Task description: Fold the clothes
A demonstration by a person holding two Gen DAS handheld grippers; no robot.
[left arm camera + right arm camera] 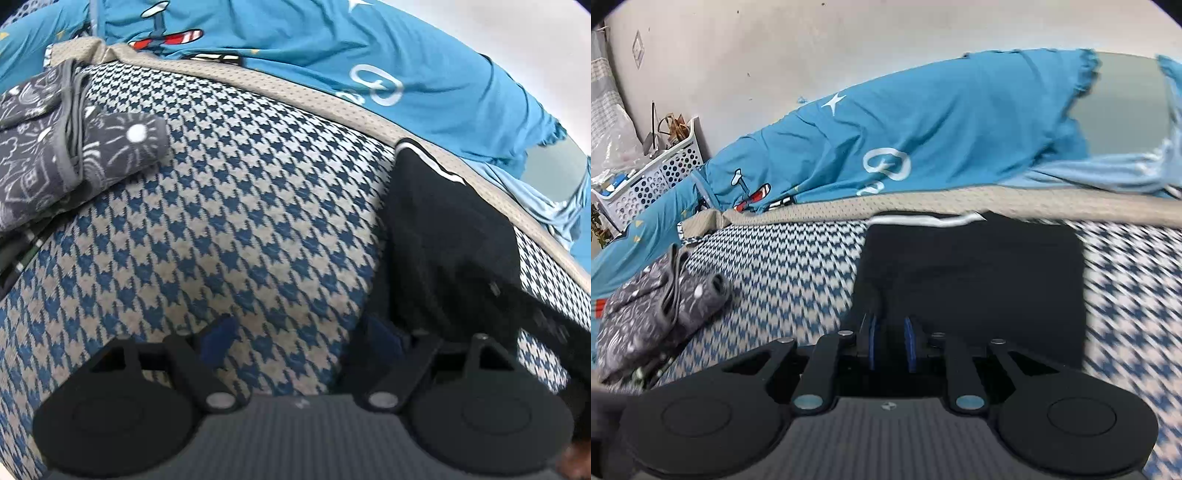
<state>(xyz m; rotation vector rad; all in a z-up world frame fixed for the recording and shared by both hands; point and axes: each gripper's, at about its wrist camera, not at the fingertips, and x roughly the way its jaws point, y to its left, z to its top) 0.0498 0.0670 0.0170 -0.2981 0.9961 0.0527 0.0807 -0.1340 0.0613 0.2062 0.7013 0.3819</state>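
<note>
Two hand-held grippers low over a houndstooth cover (236,206). Left hand-held gripper (303,339) spread wide, empty. Right hand-held gripper (892,343) nearly pressed together over a folded black garment (971,280), grip on cloth impossible to tell. Farther left, a folded grey patterned garment (665,306). Beyond, blue bedding (923,140). Judged: black piece folded; next, carrying it to the grey one.
</note>
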